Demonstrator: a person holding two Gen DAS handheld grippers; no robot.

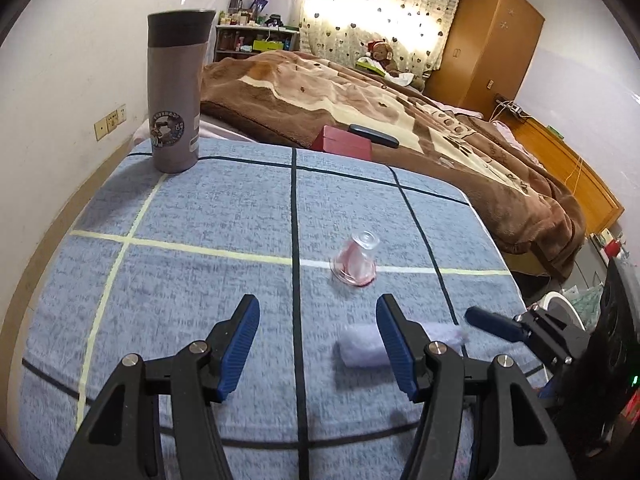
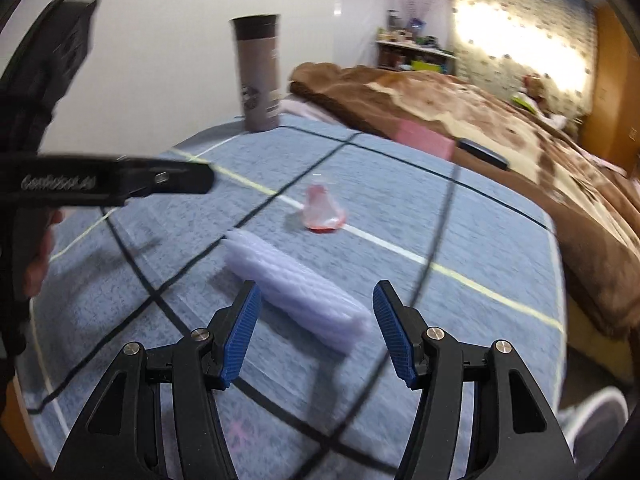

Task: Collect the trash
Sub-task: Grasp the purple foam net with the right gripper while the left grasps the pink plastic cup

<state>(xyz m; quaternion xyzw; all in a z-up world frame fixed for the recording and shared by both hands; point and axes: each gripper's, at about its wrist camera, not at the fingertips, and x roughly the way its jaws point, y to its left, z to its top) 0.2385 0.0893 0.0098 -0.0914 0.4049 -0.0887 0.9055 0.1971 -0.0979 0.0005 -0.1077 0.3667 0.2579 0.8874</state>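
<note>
Right gripper (image 2: 316, 334) nearer: jaws wide, empty, white folded tissue (image 2: 296, 292) lay just ahead, long axis slanting up-left. Left gripper (image 1: 318, 344) wide, empty, tissue at its right.

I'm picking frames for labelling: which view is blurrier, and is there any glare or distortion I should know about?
Right wrist view: heavy motion blur smears the cup, tissue pack and grid lines. Left wrist view: sharper, the flask crisp, only the tissue pack soft. Both: the backlit curtain blows out, and the fisheye bends the cloth's lines.
</note>
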